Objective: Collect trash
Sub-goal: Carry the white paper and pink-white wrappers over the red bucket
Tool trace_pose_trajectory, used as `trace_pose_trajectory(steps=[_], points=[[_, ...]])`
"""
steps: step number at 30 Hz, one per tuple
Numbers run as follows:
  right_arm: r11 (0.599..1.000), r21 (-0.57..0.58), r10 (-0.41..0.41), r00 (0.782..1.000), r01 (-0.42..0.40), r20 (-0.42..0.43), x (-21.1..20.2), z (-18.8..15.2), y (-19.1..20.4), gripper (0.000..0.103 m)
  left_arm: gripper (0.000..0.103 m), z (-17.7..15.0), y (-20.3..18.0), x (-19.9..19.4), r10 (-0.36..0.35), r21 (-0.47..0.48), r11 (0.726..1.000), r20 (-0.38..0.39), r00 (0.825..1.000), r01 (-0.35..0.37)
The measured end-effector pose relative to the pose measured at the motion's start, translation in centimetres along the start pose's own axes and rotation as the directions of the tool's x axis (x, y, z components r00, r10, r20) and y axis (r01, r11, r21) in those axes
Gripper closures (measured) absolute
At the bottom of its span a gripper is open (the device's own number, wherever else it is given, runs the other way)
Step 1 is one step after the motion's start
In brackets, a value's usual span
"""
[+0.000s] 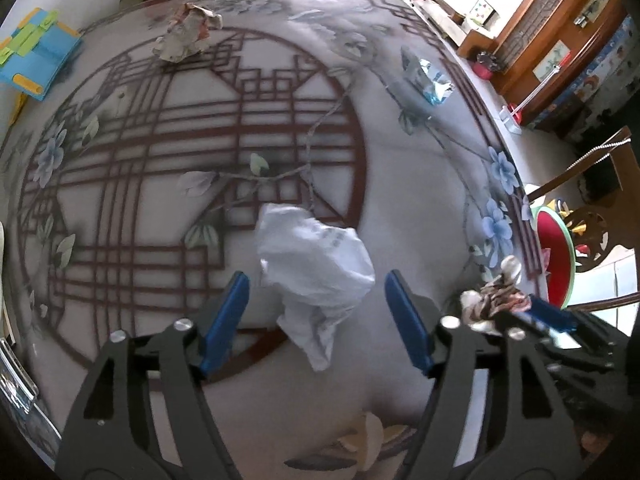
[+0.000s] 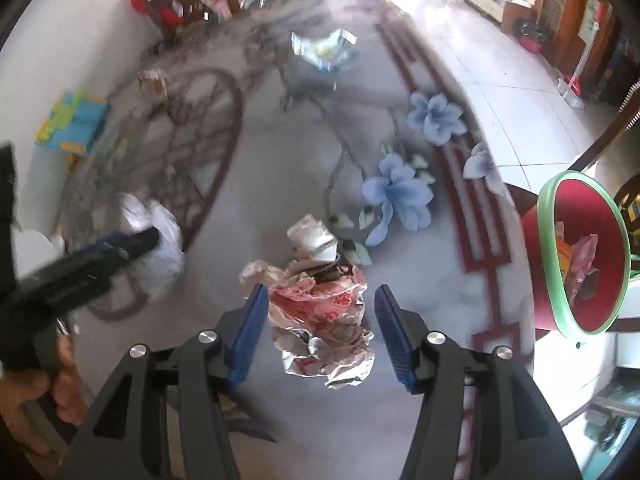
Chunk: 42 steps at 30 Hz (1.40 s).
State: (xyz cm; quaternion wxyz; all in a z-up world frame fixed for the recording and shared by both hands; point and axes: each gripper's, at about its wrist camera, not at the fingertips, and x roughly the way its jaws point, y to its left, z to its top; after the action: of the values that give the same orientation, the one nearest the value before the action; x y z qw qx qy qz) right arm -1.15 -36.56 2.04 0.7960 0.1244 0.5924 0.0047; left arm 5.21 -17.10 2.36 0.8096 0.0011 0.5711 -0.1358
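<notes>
Crumpled white bag [image 1: 316, 276], foil wrapper [image 2: 320, 312]

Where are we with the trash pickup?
Done: the red bin beside the table already holds some wrappers. In hand: nothing gripped; the left gripper stands open around the white wad, the right gripper around the red wrapper. Left: those two, the paper ball and the blue packet.

In the right wrist view the left gripper [image 2: 150, 236] is blurred and covers part of the white bag [image 2: 160, 240]. The far table [image 2: 280, 168] pattern is smeared, and the small wrapper [image 2: 153, 82] there is too blurred to tell. The bin [image 2: 546, 216] hides most of its contents. In the left wrist view the right gripper [image 1: 556, 314] is cut by the edge.
</notes>
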Motion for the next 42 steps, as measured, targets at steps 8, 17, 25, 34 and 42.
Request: trace_pose_trajectory(steps=[8, 17, 25, 34, 42], points=[[1.000, -0.007, 0.025, 0.999, -0.025, 0.037, -0.6, -0.2, 0.2, 0.089, 0.027, -0.1, 0.4, 0.6, 0.020, -0.003, 1.000, -0.004, 1.000, -0.020], [0.999, 0.005, 0.044, 0.994, -0.044, 0.098, -3.5, -0.2, 0.0, 0.091, 0.027, 1.3, -0.9, 1.9, 0.007, 0.013, 1.000, 0.004, 1.000, -0.008], [0.995, 0.085, 0.048, 0.988, -0.061, 0.145, -5.4, -0.4, -2.2, 0.091, 0.065, 1.7, -3.1, 1.5, -0.043, 0.069, 0.997, -0.011, 0.999, 0.044], [0.977, 0.208, 0.001, 0.975, -0.048, 0.223, -8.4, -0.8, -8.0, 0.091, 0.066, 3.1, -12.6, -2.0, -0.187, 0.232, 0.957, 0.045, 0.981, 0.172], [0.940, 0.340, -0.092, 0.961, -0.003, 0.261, -11.1, -2.4, -16.2, 0.091, 0.066, 2.9, -24.0, -2.1, -0.296, 0.401, 0.874, -0.008, 0.955, 0.274]])
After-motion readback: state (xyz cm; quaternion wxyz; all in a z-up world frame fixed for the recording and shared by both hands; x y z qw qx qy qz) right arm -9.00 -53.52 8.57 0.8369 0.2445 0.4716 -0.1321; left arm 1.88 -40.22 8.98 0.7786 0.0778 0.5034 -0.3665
